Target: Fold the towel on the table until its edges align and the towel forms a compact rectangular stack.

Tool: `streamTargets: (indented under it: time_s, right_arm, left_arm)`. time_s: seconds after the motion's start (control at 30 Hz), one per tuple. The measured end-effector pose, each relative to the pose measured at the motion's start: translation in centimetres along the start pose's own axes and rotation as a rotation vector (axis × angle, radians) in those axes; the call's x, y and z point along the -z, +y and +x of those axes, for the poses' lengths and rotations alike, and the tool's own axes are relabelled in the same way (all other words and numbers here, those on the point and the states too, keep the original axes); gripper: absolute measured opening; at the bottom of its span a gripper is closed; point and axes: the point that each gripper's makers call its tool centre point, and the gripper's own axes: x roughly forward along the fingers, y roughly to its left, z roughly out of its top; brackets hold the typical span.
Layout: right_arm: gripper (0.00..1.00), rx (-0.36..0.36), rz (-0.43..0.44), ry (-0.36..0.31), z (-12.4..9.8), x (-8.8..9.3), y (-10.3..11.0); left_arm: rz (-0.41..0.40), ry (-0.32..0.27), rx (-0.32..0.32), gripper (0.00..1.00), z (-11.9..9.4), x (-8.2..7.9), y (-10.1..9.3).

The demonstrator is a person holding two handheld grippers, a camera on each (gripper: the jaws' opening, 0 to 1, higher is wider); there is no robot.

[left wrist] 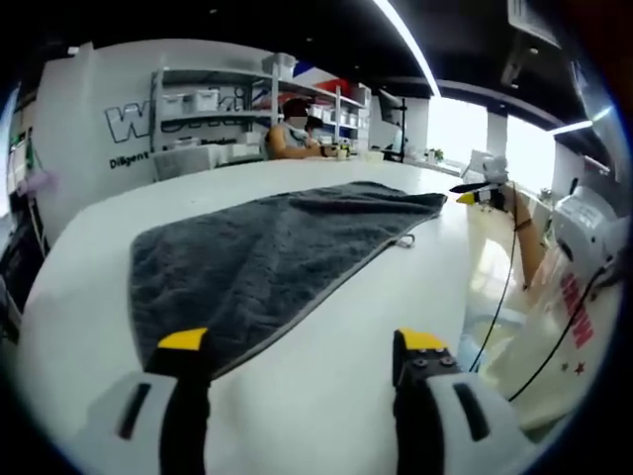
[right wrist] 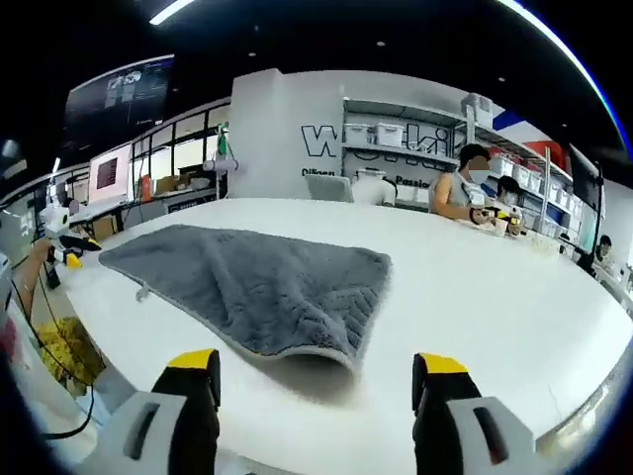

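Note:
A dark grey towel (left wrist: 267, 252) lies spread flat on the white table (left wrist: 326, 386), one long edge running toward me; a small hanging loop sticks out from that edge. My left gripper (left wrist: 307, 351) hovers open above the table near the towel's near corner, nothing between its yellow-tipped jaws. In the right gripper view the same towel (right wrist: 257, 282) lies ahead, its near corner slightly raised off the table (right wrist: 475, 297). My right gripper (right wrist: 316, 371) is open just short of that corner, holding nothing.
A person (right wrist: 457, 193) sits at the far side of the table (left wrist: 292, 134) with small items before them. Shelves with white bins (right wrist: 396, 134) line the back wall. Cables (left wrist: 499, 297) hang beyond the table's edge, with desks and monitors (right wrist: 109, 173) further off.

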Motion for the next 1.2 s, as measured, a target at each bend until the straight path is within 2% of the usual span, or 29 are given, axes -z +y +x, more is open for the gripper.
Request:
streamTargets:
  time_s: [0.13, 0.23, 0.43, 0.67, 0.73, 0.93, 1.2]
  right_arm:
    - [0.95, 0.014, 0.026, 0.009, -0.1, 0.1, 0.4]
    - [0.99, 0.024, 0.003, 0.033, 0.0, 0.6, 0.8]
    - [1.00, 0.020, 0.032, 0.038, 0.2, 1.1, 1.1]
    - [1.00, 0.019, 0.049, 0.020, 0.4, 0.9, 1.2]
    - [1.00, 0.014, 0.046, 0.021, 0.6, 0.9, 1.3]
    - [1.00, -0.001, 0.019, 0.023, 1.0, 0.0, 1.5]
    - [1.00, -0.034, -0.011, 0.003, 1.8, -1.3, 2.1]
  left_arm:
    - [0.002, 0.002, 0.004, 0.79, 0.1, 0.0, 0.0]
    - [0.001, 0.005, 0.007, 0.79, 0.1, 0.0, -0.2]
    - [-0.011, 0.001, -0.013, 0.82, 0.1, -0.2, 0.4]
    - [-0.016, 0.006, -0.040, 0.88, 0.2, -1.4, 1.3]
    - [-0.010, 0.011, -0.051, 0.92, 0.4, -1.9, 1.8]
    - [-0.014, 0.022, -0.044, 0.95, 1.5, -3.8, 3.3]
    - [-0.024, 0.022, -0.039, 0.98, 4.3, -7.1, 5.7]
